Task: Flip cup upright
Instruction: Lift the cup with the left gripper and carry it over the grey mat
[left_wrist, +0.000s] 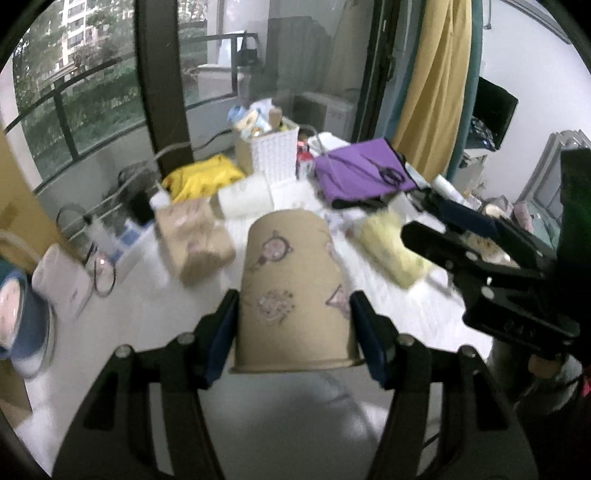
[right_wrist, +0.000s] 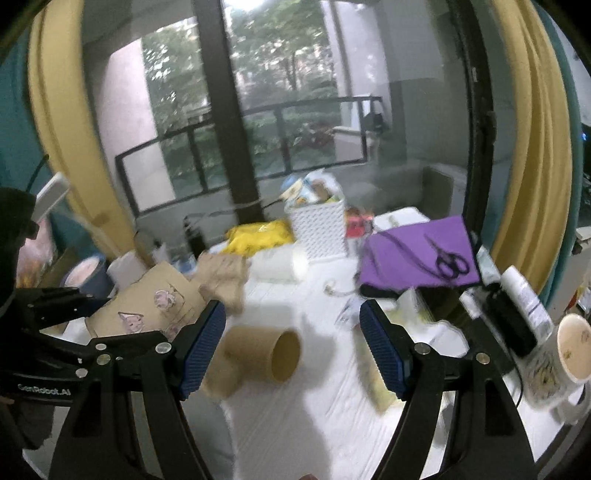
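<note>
My left gripper (left_wrist: 293, 325) is shut on a tan paper cup (left_wrist: 291, 291) with cartoon prints. The cup is upside down, its rim low and its closed base up, lifted above the white table (left_wrist: 147, 314). In the right wrist view the same cup (right_wrist: 155, 306) shows tilted at the left, held in the left gripper (right_wrist: 74, 317). My right gripper (right_wrist: 293, 347) is open and empty. A second plain tan cup (right_wrist: 258, 356) lies on its side on the table between its fingers, mouth toward the right. The right gripper also shows in the left wrist view (left_wrist: 480, 258).
A white basket (right_wrist: 319, 229), yellow bag (right_wrist: 258, 234), paper roll (right_wrist: 277, 266), purple cloth with scissors (right_wrist: 424, 254), a brown carton (left_wrist: 192, 240) and a yellow-green pack (left_wrist: 391, 251) crowd the table's far side. A mug (right_wrist: 569, 350) stands at the right edge.
</note>
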